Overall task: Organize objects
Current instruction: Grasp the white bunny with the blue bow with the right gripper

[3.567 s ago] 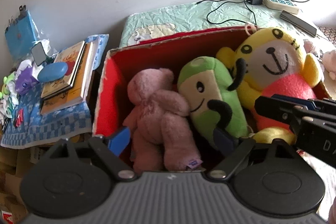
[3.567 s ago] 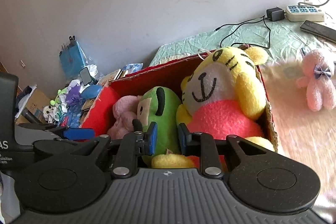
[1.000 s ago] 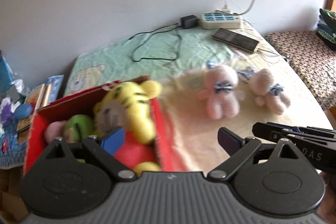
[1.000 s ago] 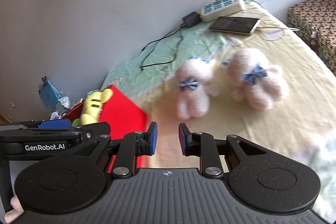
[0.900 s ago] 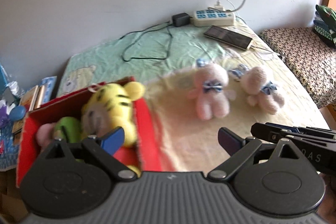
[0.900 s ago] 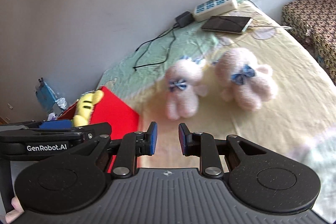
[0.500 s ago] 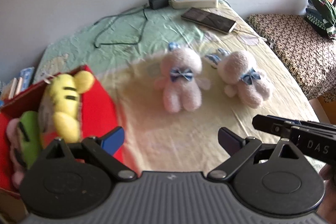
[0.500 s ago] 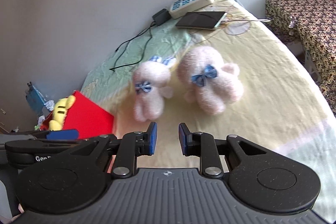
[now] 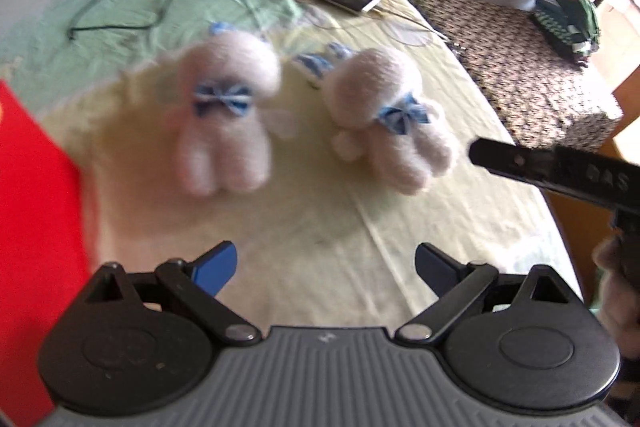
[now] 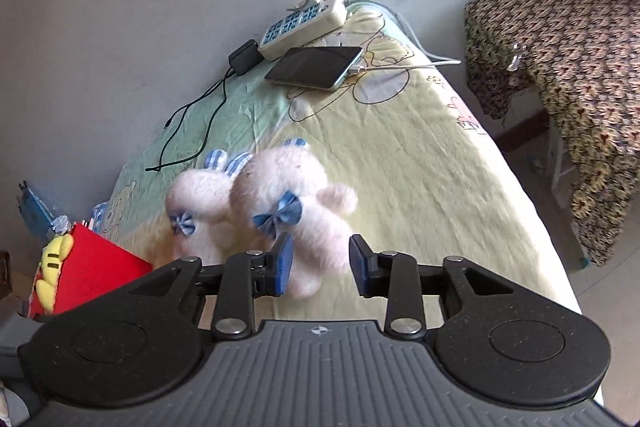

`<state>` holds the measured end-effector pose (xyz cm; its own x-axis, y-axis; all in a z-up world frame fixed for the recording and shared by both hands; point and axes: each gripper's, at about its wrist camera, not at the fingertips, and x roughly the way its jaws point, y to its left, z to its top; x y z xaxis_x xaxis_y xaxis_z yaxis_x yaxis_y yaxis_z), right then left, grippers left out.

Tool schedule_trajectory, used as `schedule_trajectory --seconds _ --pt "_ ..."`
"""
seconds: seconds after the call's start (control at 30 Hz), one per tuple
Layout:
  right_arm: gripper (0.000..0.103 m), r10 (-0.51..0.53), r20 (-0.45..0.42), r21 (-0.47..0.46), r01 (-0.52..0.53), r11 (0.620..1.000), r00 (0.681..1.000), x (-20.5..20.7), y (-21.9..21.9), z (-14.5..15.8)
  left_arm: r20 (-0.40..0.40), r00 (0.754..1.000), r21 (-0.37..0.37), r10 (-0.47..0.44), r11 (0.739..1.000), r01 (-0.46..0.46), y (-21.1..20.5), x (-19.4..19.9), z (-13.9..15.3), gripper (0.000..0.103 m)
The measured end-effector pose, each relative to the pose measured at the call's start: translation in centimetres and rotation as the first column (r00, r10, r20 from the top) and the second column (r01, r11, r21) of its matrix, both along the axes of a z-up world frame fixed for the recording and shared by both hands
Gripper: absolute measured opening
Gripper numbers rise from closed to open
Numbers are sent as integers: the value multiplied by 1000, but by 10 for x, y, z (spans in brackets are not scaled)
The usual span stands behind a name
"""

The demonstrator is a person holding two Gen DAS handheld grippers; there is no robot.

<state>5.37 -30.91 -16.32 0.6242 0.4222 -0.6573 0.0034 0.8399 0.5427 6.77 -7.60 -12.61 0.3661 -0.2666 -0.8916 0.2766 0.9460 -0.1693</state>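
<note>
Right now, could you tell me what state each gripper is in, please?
Left gripper: open, holding nothing.
Right gripper: open, its jaws have just been opening around the nearer pink bunny's legs, not gripping yet.

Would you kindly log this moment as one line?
left gripper: open, empty | right gripper: opening, over right bunny | left bunny: on bed

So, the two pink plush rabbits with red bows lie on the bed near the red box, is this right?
Not quite: the bows are blue, not red, as the right wrist view shows. The two pink plush rabbits do lie on the bed near the red box.
</note>
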Motion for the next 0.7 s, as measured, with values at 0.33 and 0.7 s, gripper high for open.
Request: schedule_trajectory --seconds 0.33,0.7 --pt "44 40 -37 167 -34 985 999 52 -12 -30 -4 999 -57 -42 997 42 -18 18 -14 100" --pt "36 185 -79 383 -142 913 980 60 2 -46 11 999 -85 -41 996 41 -17 34 -19 100"
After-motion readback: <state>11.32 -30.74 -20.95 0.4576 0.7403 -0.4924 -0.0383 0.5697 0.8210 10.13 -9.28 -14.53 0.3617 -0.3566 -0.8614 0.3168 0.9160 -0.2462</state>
